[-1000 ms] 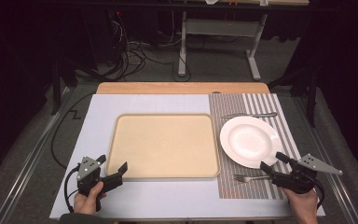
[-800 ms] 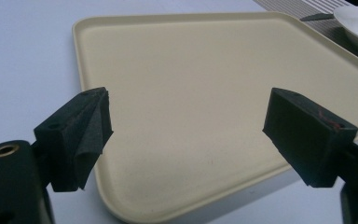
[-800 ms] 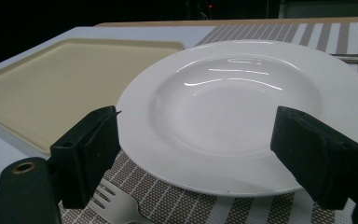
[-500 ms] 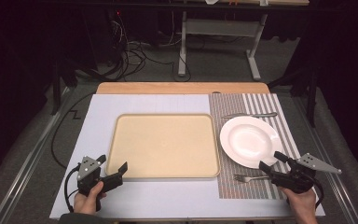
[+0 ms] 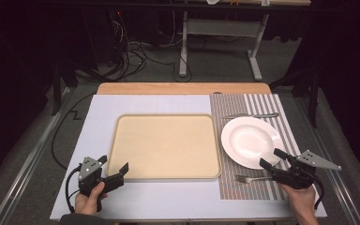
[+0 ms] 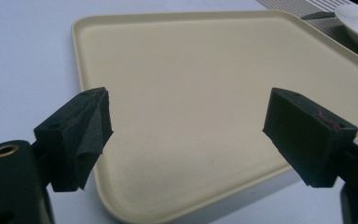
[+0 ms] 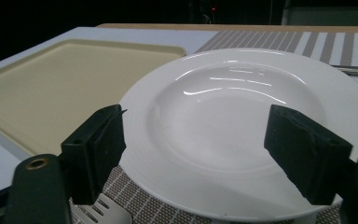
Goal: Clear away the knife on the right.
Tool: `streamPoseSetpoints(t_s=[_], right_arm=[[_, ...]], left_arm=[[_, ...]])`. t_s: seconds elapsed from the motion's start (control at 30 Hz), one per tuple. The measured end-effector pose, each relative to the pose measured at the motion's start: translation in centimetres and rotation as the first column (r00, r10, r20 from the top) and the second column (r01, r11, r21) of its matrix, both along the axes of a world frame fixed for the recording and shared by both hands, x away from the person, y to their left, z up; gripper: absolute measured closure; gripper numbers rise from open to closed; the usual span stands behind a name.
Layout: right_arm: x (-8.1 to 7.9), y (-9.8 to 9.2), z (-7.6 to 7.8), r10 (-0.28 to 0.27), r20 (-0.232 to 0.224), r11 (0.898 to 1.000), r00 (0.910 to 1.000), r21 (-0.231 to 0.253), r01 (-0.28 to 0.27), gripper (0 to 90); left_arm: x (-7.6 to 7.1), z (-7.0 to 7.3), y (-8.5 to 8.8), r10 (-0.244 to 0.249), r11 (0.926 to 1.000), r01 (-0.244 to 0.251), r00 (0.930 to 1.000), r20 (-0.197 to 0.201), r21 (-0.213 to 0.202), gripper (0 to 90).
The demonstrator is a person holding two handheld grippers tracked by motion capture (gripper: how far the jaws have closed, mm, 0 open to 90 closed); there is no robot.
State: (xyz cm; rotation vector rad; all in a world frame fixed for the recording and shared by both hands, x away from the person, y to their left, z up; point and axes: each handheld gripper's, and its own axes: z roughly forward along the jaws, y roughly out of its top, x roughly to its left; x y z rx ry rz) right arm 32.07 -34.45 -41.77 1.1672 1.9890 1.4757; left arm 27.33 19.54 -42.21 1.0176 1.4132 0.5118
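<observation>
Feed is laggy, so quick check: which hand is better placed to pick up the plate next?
Right. The right gripper sits at the plate's near rim, fingers open either side of it. The left gripper is at the tray's near-left corner, the whole tray away from the plate.

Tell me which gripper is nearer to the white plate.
Right. The right gripper sits at the near right rim of the white plate, jaws open and pointing at it. The left gripper is far across the table, at the near left corner of the beige tray.
</observation>
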Motion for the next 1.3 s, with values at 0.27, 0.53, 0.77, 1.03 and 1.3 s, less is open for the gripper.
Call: streamPoseSetpoints(t_s=[0.27,0.53,0.77,1.03,1.3], right_arm=[[0.2,0.2,0.5,-0.006,0.025,1.0,0.9997,-0.006,0.006,23.8],[0.5,0.2,0.7,-0.013,0.024,1.0,0.9996,-0.011,0.013,23.7],[0.8,0.3,0.9,-0.012,0.019,1.0,0.9998,-0.016,0.012,23.3],[1.3,0.4,1.0,-0.023,0.024,1.0,0.9994,-0.017,0.024,22.2],[1.8,0.5,1.1,-0.03,0.035,0.999,0.999,-0.03,0.031,21.6]], left_arm=[[0.0,0.0,0.0,-0.005,1.0,0.005,1.0,-0.001,0.002,15.9],[0.1,0.0,-0.1,-0.006,1.0,0.006,1.0,-0.002,0.005,15.9],[0.0,-0.1,-0.2,-0.01,0.9999,0.01,0.9999,-0.003,0.01,15.9],[0.0,-0.1,-0.2,-0.01,0.9999,0.01,0.9999,-0.001,0.012,15.9],[0.0,-0.1,-0.3,-0.011,0.9999,0.011,0.9999,-0.002,0.013,15.9]])
